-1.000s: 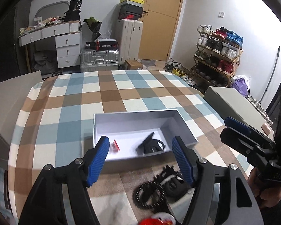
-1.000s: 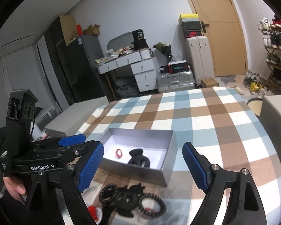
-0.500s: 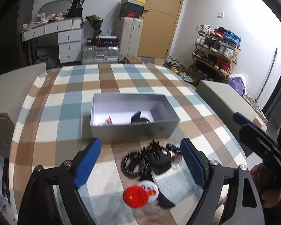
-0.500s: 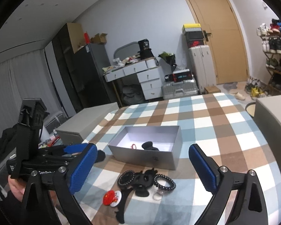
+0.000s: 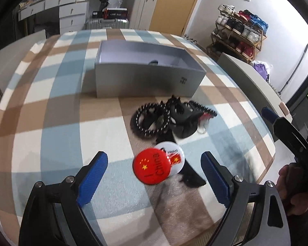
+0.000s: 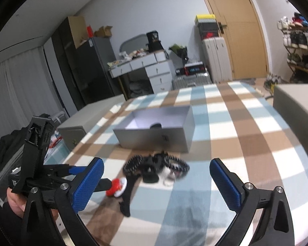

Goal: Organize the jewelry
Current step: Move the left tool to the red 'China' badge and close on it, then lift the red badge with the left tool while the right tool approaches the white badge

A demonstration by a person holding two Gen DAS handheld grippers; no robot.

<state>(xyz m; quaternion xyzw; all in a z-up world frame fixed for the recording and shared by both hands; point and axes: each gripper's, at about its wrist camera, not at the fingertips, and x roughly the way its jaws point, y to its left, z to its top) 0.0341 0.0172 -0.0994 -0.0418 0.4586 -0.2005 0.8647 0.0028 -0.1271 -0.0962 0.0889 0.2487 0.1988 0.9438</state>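
Now, left claw (image 5: 154, 182): jaws opening, empty, dropped closer to the pile.
Badges: red badge (image 5: 152, 168) between its fingers, over white badge (image 5: 171, 153).
Beyond: black hair ties (image 5: 149, 121) untouched.
Farthest: grey box (image 5: 145, 80).
Right claw (image 6: 157, 186): fully spread, empty.
Meaning: badge pickup likely next.

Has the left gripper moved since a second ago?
Yes. The left gripper has drawn back from the grey box toward the near table edge, and now frames the red badge.
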